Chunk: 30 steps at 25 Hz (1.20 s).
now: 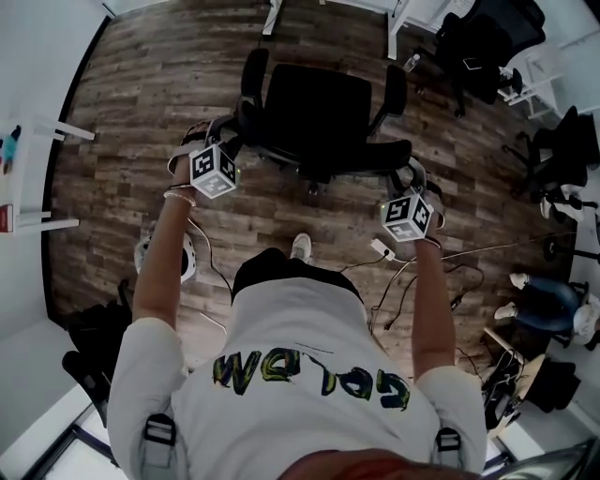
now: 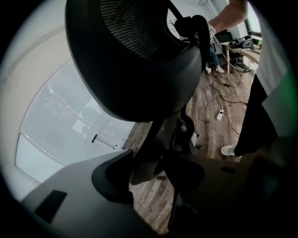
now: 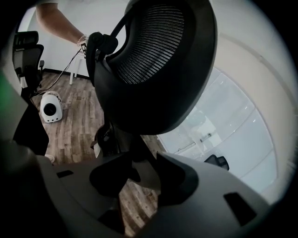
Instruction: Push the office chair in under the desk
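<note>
A black office chair [image 1: 319, 103] stands on the wood floor in front of me, its seat facing the white desk legs [image 1: 396, 28] at the top of the head view. My left gripper [image 1: 225, 141] is at the left end of the backrest and my right gripper [image 1: 409, 176] at the right end. In the left gripper view the mesh backrest [image 2: 135, 46] looms above, and the left gripper [image 2: 149, 169] is closed on a grey piece of its frame. The right gripper view shows the backrest [image 3: 158, 60] with the right gripper [image 3: 139, 174] gripping its frame likewise.
More black chairs [image 1: 487, 47] and a seated person [image 1: 553, 305] are at the right. Cables and a power strip [image 1: 380, 248] lie by my feet. A white round device [image 1: 187, 258] sits on the floor at left, beside a white table [image 1: 37, 169].
</note>
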Motion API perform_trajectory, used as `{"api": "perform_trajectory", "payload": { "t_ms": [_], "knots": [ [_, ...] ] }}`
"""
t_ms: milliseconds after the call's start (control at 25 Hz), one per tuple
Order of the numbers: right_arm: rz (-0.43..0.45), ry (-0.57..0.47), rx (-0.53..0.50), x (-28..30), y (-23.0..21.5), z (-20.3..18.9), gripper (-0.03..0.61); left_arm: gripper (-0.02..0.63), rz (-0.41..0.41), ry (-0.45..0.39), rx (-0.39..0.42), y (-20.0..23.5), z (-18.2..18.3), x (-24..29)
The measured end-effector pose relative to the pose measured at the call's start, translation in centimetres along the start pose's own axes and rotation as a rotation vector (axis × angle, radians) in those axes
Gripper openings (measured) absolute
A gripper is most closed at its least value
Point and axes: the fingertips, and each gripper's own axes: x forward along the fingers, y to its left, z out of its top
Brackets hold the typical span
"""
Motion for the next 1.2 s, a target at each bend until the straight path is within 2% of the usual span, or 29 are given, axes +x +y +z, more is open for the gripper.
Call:
{"api": "perform_trajectory", "payload": {
  "t_ms": [600,1200],
  "knots": [
    [-0.010,0.028,0.020,6.5,-5.1,1.2,0.173,0.210,-0.014,-0.025,-0.018,5.7,1.0,5.7],
    [-0.025,0.061,0.045,14.7,-11.6,3.0,0.175,0.210,-0.024,-0.037,-0.013,13.8,2.1,13.2]
  ]
}}
